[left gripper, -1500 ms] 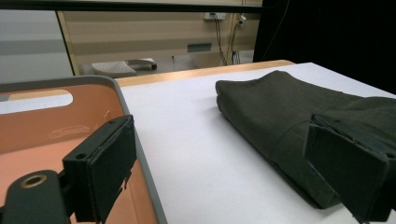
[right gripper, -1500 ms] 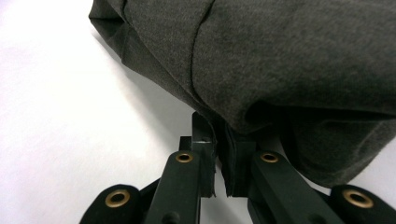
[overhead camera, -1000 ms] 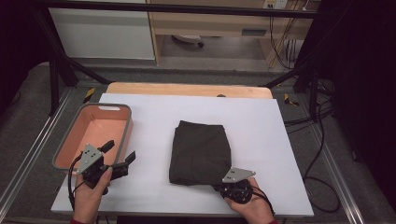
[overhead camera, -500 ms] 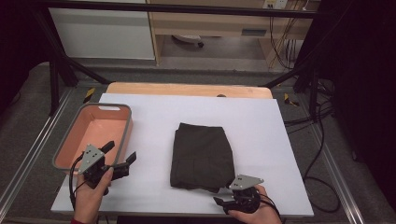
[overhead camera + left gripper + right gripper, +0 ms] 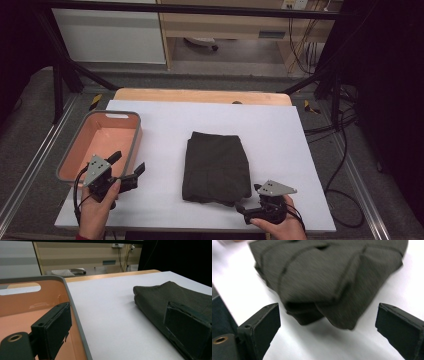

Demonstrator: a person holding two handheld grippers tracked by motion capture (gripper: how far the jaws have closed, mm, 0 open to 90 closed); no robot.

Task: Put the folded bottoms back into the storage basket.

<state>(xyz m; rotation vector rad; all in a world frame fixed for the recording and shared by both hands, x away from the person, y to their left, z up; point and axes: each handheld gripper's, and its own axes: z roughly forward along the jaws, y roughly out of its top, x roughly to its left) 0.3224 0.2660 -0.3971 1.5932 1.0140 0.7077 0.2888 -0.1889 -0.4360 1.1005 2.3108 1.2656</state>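
Note:
A folded dark olive garment lies in the middle of the white table. My right gripper sits by the garment's near right corner, close to the table's front edge, and points left. In the right gripper view its jaws have just been opening and stand wide apart. The garment's corner lies just ahead of my right gripper, and nothing is pressed between the pads. My left gripper hovers open at the bin's near right corner. In the left gripper view my left gripper holds nothing.
A salmon bin with a grey rim stands at the table's left side, its grey rim running between the left gripper's jaws. The garment lies to the right of that. Black frame bars and cables flank the table.
The right gripper has drawn back a little from the garment's near right corner toward the front edge and turned leftward, and its jaws have parted. The left gripper has stayed put.

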